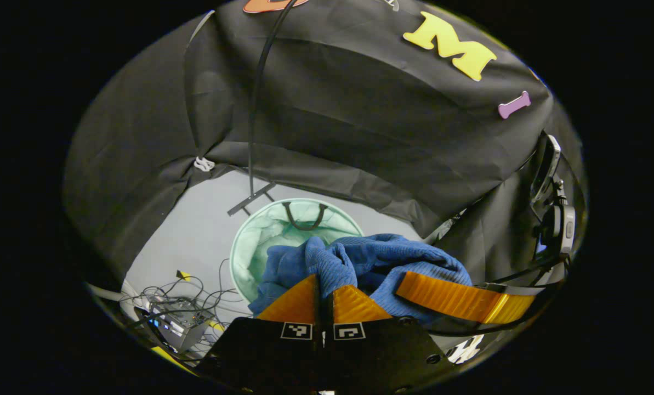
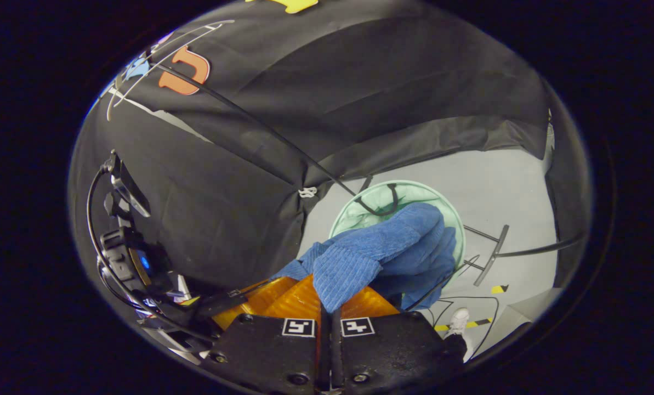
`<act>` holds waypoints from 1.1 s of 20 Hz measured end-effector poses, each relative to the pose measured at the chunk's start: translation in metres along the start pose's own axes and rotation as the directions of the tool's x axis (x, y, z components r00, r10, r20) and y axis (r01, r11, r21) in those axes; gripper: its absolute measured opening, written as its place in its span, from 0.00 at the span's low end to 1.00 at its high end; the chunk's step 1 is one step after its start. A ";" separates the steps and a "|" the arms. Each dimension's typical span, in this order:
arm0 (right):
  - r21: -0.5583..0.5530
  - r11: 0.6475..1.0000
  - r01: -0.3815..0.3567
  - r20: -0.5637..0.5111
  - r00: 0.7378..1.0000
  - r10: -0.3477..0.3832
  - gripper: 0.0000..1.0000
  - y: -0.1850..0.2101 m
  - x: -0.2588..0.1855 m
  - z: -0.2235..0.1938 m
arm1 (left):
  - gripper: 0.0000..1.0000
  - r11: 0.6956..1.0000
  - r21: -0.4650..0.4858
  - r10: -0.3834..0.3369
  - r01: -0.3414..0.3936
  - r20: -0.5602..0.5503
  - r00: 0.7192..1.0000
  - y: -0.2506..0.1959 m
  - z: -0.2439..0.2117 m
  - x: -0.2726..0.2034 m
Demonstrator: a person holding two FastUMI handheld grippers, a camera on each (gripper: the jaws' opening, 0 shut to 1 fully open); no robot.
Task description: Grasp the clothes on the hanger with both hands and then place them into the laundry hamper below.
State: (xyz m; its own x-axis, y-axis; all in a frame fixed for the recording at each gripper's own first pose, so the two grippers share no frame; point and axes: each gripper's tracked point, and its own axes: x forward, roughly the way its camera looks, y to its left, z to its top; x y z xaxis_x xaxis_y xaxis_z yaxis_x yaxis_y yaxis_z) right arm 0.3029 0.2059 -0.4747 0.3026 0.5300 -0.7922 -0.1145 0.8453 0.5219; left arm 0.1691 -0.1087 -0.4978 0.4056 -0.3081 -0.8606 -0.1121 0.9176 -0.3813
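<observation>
Pale hamper [image 1: 250, 247] apparently on grey floor [image 1: 195, 230]

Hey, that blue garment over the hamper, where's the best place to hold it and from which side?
Grip the blue garment at its bunched upper folds, from above, one gripper at each end. That is how the left gripper and right gripper pinch it now, so its loose bulk hangs toward the green hamper below.

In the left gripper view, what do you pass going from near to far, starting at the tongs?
The left tongs, then the blue garment pinched in them, then the green laundry hamper on the floor, then the black stand foot.
</observation>
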 end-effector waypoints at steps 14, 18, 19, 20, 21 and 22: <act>0.130 0.991 0.042 0.029 0.999 -0.046 0.76 -0.025 0.005 -0.002 | 0.96 1.000 0.009 0.024 -0.024 0.003 1.000 0.010 -0.005 0.002; 0.127 0.990 0.053 0.047 0.997 -0.060 0.93 -0.027 0.000 0.002 | 1.00 0.999 0.025 0.035 -0.035 0.022 0.999 0.010 -0.005 -0.001; 0.131 0.990 0.054 0.057 0.996 -0.062 0.93 -0.026 -0.002 0.002 | 0.96 0.999 0.026 0.034 -0.035 0.027 0.999 0.010 -0.005 -0.003; 0.133 0.989 0.060 0.066 0.995 -0.069 0.93 -0.026 -0.003 0.000 | 1.00 0.999 0.028 0.032 -0.033 0.034 0.999 0.010 -0.004 -0.004; 0.131 0.990 0.054 0.076 0.995 -0.064 0.93 -0.025 -0.006 0.001 | 1.00 0.999 0.032 0.033 -0.034 0.043 0.999 0.010 -0.003 -0.006; 0.129 0.991 0.045 0.083 0.995 -0.056 0.93 -0.022 -0.010 0.002 | 0.96 0.998 0.040 0.036 -0.039 0.058 0.998 0.011 -0.001 -0.009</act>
State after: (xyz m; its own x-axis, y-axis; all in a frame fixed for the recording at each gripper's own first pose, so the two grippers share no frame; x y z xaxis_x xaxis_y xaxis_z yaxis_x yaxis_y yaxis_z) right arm 0.3045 0.1813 -0.4773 0.3862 0.4744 -0.7911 0.0226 0.8525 0.5222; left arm 0.1630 -0.0959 -0.4942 0.4531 -0.2596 -0.8528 -0.0914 0.9381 -0.3342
